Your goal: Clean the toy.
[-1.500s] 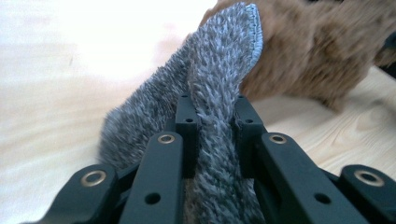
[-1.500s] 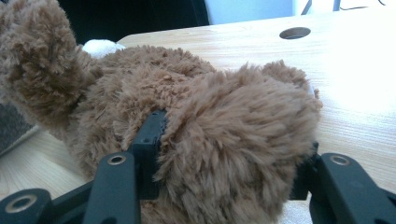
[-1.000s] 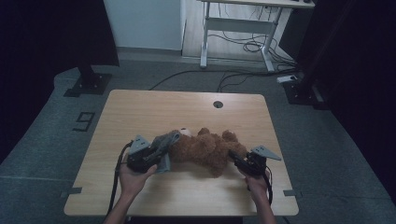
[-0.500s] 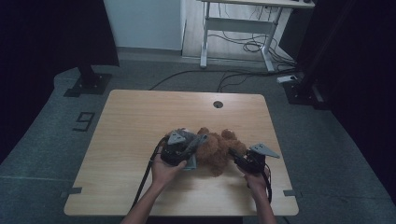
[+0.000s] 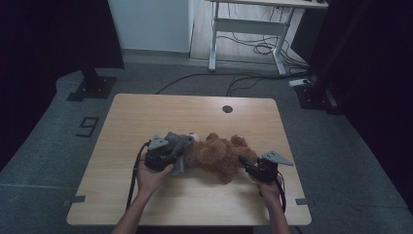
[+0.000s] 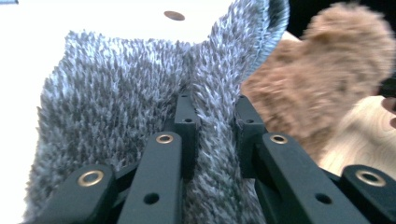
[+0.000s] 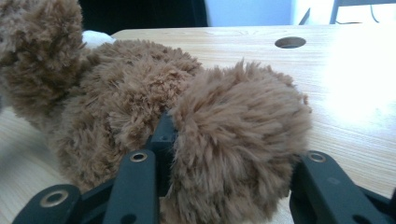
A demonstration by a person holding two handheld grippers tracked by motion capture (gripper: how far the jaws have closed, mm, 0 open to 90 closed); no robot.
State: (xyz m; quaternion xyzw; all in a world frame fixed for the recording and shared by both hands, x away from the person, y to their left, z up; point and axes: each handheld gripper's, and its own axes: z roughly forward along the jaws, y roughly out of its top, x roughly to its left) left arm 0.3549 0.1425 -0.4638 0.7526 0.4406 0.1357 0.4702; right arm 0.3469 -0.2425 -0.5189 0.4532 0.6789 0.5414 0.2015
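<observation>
1. Bear [image 5: 219, 155] lies on its side on the table [image 5: 146, 117], nearer the front edge than the back, roughly mid-width, w/ one round limb pointing to the right edge.
2. Grey cloth [image 6: 140, 102], fluffy knit, sits at the bear's left end, bunched against it; looks like a small garment for the toy, though which garment can't be told.
3. L gripper [image 5: 176, 155]: clenched on a fold of the cloth. Left gripper view shows the pile pinched tight btwn both jaws, edge of the cloth standing up past them. Prob. held there so the opening can be pulled over or off the bear.
4. R gripper [image 5: 243, 163]: grasping the bear's limb [image 7: 238, 135]. Right gripper view shows the fur ball squeezed btwn the jaws, left jaw sunk into the pile. Jaws have just been closing a bit further, limb btwn them.
5. Why: R side anchors the toy so it won't slide while L works the cloth.
6. Cable hole [image 5: 227, 108] near the back edge, well apart from everything.
</observation>
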